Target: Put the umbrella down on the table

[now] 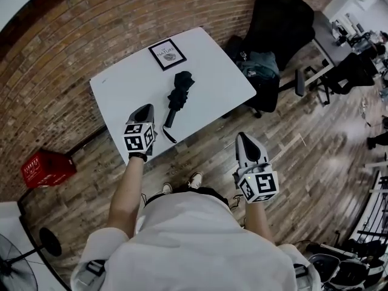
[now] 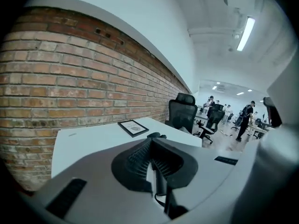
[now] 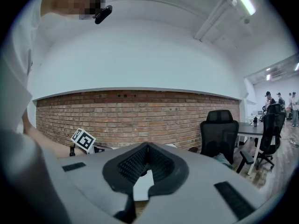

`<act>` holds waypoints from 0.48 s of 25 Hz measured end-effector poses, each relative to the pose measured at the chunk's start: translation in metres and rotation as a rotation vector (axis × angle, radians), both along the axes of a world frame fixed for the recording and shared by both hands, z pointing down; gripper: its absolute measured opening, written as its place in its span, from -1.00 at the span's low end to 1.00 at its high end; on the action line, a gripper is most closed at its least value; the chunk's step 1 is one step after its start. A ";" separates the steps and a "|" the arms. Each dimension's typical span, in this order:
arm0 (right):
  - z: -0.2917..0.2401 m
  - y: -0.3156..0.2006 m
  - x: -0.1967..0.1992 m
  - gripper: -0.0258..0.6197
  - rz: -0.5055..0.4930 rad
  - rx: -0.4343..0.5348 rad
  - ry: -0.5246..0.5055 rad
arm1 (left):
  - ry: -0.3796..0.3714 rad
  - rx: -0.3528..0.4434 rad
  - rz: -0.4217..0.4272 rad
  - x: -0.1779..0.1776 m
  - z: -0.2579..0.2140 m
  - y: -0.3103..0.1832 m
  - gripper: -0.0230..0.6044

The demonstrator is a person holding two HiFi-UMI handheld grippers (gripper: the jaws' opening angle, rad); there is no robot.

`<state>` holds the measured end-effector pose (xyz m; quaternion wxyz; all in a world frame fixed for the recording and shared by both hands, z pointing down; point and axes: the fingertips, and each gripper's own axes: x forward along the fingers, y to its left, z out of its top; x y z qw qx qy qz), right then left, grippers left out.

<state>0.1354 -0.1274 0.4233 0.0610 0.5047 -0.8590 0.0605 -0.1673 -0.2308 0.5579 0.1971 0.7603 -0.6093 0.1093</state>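
Observation:
A folded black umbrella (image 1: 179, 93) lies on the white table (image 1: 133, 77), its handle and strap pointing at the near edge. My left gripper (image 1: 147, 108) hovers over the table's near edge, just left of the handle, jaws shut and empty. In the left gripper view the closed tips (image 2: 150, 140) point at the umbrella (image 2: 156, 135) lying beyond them. My right gripper (image 1: 242, 136) hangs over the floor, off the table's near right side, also shut with nothing in it. The right gripper view has its tips (image 3: 148, 144) closed together, with the left gripper's marker cube (image 3: 83, 140) to the left.
A framed picture (image 1: 168, 54) lies on the table behind the umbrella. A black office chair (image 1: 279, 23) and a dark backpack (image 1: 260, 71) stand at the table's right. A red crate (image 1: 45, 165) sits on the wooden floor at left, by the brick wall (image 2: 70, 78).

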 end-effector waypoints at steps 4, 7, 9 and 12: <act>-0.002 0.002 -0.007 -0.86 -0.001 -0.005 0.002 | 0.006 0.011 0.034 -0.005 -0.019 0.000 -0.85; -0.003 0.000 -0.012 -0.86 -0.013 -0.008 -0.008 | -0.002 0.061 0.056 -0.011 -0.050 0.001 -0.85; -0.007 -0.001 -0.017 -0.86 -0.041 -0.016 -0.043 | -0.021 0.105 0.078 -0.016 -0.072 0.004 -0.85; -0.017 -0.006 -0.021 -0.86 -0.069 -0.009 -0.088 | -0.026 0.172 0.094 -0.026 -0.106 0.011 -0.85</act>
